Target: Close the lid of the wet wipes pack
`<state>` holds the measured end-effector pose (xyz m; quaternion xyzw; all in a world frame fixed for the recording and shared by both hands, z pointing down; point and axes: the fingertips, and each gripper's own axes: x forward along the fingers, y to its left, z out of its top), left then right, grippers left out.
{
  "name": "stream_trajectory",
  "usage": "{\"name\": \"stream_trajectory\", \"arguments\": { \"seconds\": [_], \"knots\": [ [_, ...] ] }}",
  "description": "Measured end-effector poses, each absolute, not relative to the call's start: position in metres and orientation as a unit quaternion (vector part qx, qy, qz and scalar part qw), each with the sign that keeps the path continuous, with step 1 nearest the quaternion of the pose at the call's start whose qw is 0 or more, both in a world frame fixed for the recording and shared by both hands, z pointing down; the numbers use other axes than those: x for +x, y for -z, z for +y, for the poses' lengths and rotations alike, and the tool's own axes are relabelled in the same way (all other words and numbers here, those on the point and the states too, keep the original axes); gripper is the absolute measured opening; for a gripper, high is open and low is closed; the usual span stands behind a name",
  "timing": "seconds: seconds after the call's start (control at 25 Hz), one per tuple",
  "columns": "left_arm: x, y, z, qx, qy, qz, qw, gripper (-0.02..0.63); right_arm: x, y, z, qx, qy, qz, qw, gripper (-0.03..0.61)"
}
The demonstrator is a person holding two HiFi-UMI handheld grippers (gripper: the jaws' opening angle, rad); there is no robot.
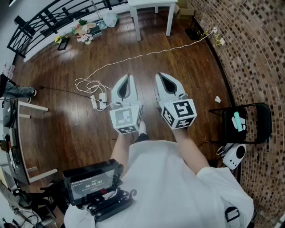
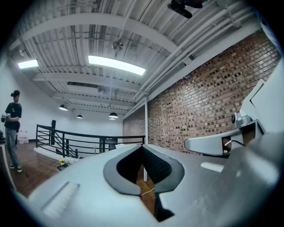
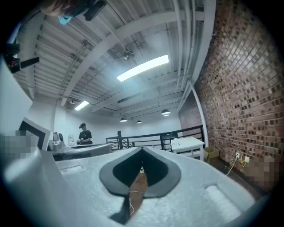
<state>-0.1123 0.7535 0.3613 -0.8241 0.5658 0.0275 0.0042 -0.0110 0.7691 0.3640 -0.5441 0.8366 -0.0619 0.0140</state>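
1. Gripper state. I hold the left gripper (image 1: 128,78) and the right gripper (image 1: 162,76) side by side over the wooden floor (image 1: 187,67). The left gripper view shows its jaws clenched, tips meeting, with nothing between them. The right gripper view shows the same: tips together, no load.

2. Location of the task item. No view shows a wet wipes pack that I can identify. A small teal item (image 1: 238,120) lies on the seat of the black folding chair (image 1: 262,120) to my right. It is too small to say what it is.

3. Expected handling. I judge the pack to be light and soft, so it will yield and slide under pressure. The lid should be a stiff hinged flap. Recommended hold: steady the soft body with one gripper and press the lid's free edge, opposite the hinge, with the other. A clenched gripper suits this push.

4. Surroundings and obstructions.
- A white cable (image 1: 133,58) loops across the floor to a power strip (image 1: 99,101) just ahead of the left gripper. This is a trip hazard.
- A white worktop (image 1: 151,9) stands well ahead.
- A brick wall (image 1: 254,53) lies on the right and a black railing (image 1: 53,22) on the far left.
- Another person (image 2: 13,128) stands well apart.
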Motion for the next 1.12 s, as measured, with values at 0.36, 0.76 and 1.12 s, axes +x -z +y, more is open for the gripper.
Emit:
{"name": "stream_trajectory", "arguments": {
  "seconds": [0.36, 0.76, 1.12],
  "knots": [
    [-0.213, -0.371, 0.675, -0.821, -0.014, 0.571, -0.012, 0.015, -0.105, -0.377, 0.696, -0.553, 0.039, 0.832, -0.021, -0.012],
    [-0.229, -0.392, 0.586, -0.817, -0.011, 0.575, -0.039, 0.015, -0.109, -0.407, 0.602, -0.557, 0.057, 0.826, -0.056, -0.012],
    [-0.203, -0.375, 0.435, -0.815, -0.005, 0.579, 0.001, 0.015, -0.09, -0.393, 0.442, -0.547, 0.05, 0.836, -0.003, -0.012]
  ]
}}
